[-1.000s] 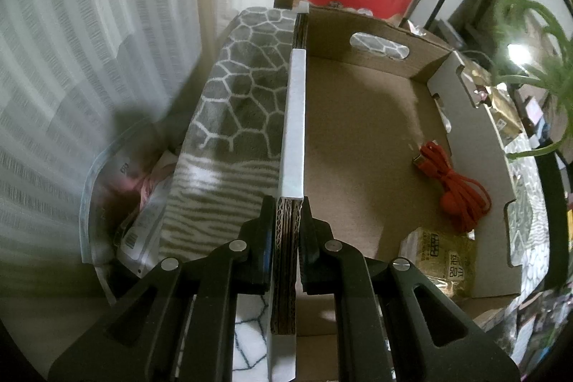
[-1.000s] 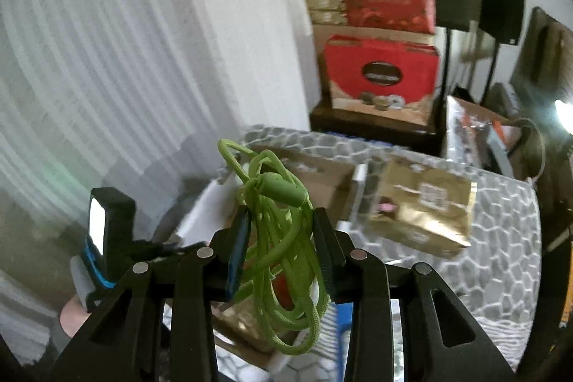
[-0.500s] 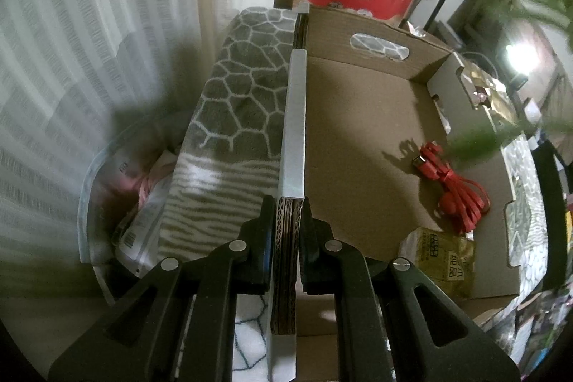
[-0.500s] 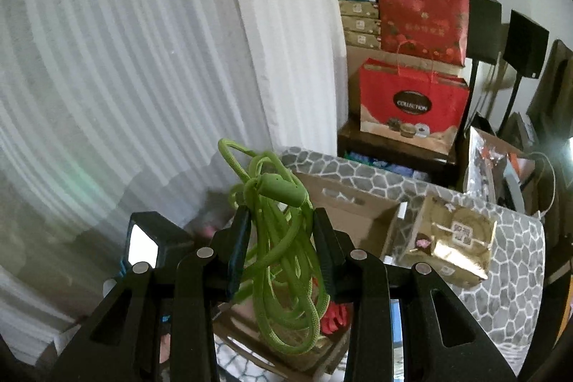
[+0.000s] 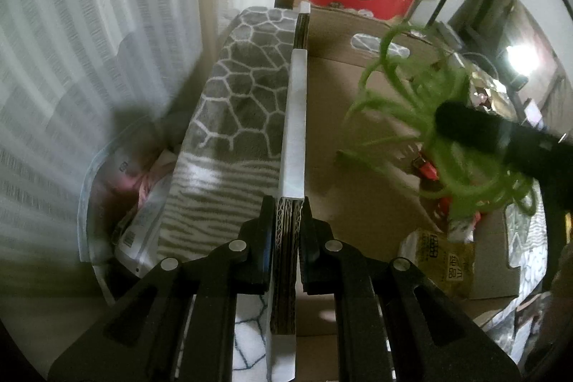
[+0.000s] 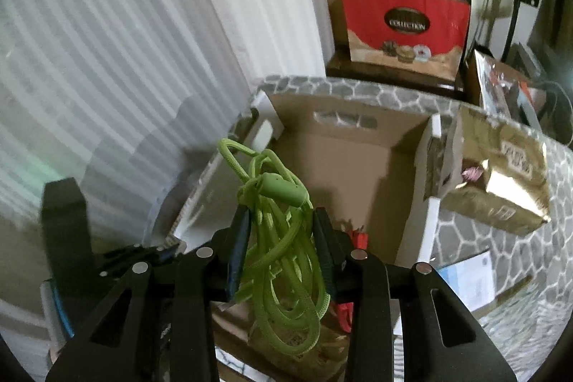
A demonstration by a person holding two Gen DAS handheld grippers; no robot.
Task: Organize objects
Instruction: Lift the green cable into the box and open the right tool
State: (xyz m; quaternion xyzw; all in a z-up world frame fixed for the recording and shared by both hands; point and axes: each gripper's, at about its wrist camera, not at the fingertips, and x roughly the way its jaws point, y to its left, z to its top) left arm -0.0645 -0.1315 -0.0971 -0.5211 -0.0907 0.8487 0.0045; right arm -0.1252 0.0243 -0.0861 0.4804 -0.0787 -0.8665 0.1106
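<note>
The left wrist view sits low on the cardboard box (image 5: 358, 174) wall, looking along it; the right wrist view looks down from higher up — both share the box interior and the red bag (image 6: 404, 20).

Both fisheye views are dim and soft, with dark vignetted corners and straight lines bowed at the rims. A bright lamp (image 5: 521, 59) flares far right of the left gripper (image 5: 289, 203). The green cord (image 5: 440, 131) is motion-blurred there, yet sharp in the right gripper (image 6: 281, 224). Glare glints off the gold packet (image 6: 501, 181).
</note>
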